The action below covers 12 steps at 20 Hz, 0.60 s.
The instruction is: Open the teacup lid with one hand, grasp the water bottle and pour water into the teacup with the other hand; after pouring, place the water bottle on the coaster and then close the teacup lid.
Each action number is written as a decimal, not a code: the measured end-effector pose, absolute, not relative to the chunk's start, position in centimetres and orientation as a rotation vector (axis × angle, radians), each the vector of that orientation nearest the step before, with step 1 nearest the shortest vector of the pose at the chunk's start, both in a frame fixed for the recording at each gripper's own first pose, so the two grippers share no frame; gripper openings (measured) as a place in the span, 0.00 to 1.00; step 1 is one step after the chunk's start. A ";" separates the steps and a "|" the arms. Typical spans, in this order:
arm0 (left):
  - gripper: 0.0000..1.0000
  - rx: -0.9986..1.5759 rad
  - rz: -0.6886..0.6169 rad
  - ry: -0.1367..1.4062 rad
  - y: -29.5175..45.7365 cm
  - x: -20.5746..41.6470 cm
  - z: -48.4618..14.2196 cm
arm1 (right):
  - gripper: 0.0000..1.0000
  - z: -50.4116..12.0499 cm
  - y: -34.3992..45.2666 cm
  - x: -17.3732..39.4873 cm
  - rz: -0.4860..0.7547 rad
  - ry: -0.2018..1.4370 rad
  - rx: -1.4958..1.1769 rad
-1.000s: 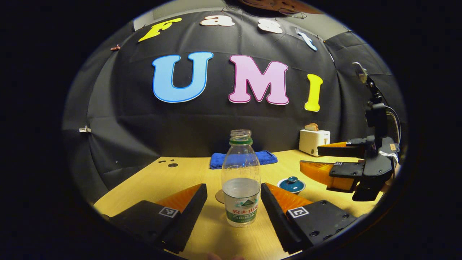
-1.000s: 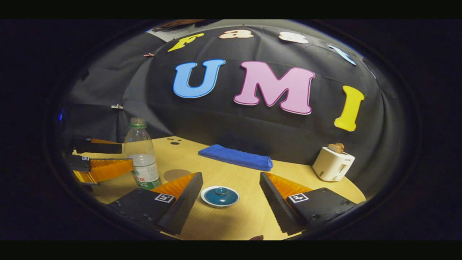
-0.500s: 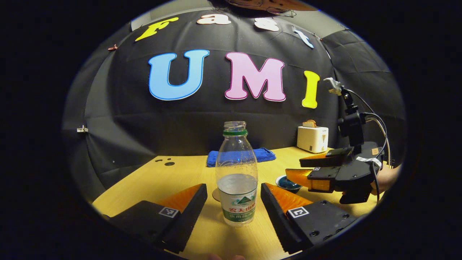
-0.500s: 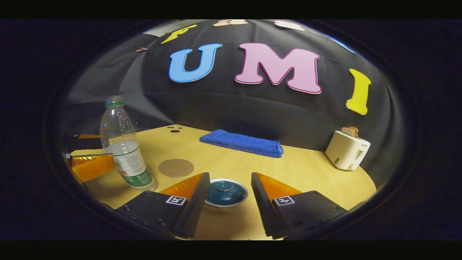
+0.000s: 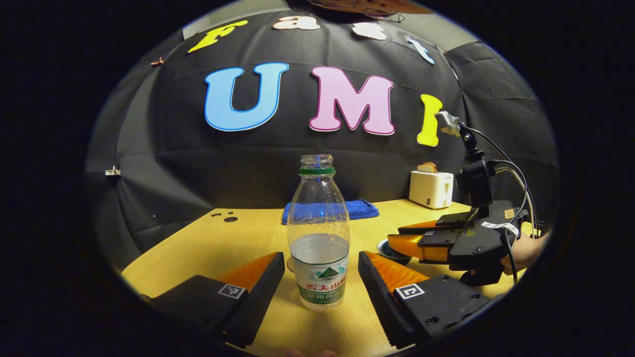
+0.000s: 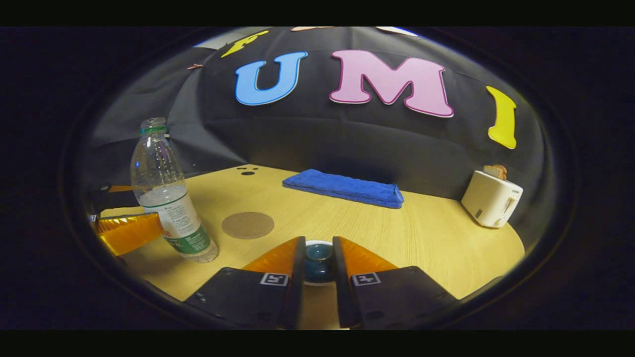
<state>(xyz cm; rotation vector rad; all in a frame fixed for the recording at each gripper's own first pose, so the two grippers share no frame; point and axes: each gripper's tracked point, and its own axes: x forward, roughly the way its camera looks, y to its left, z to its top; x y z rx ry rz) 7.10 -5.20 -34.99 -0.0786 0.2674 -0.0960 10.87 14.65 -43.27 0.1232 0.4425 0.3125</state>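
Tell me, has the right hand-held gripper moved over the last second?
Yes. In the left gripper view the right hand-held gripper has come down and leftward past the fixed toaster, reaching the teacup lid, its fingers narrowed around the knob.

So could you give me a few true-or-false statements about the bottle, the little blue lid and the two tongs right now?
1. The clear plastic water bottle has no cap on. True.
2. The bottle stands on the round brown coaster. False: it stands on the wooden table, beside the coaster.
3. The right tongs are closed around the knob of the dark blue teacup lid. True.
4. The left tongs squeeze the bottle. False: they are open, with gaps on both sides.
5. The blue folded towel covers the white toaster. False: they lie apart.
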 end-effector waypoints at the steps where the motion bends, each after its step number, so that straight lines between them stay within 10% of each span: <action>1: 0.94 -0.081 -0.090 0.269 -5.2 7.3 -35.0 | 0.28 -43.3 14.6 10.9 0.318 0.440 0.121; 12: 0.94 -0.075 -0.042 0.299 -5.8 8.4 -36.3 | 0.23 -40.3 13.1 11.0 0.339 0.366 0.156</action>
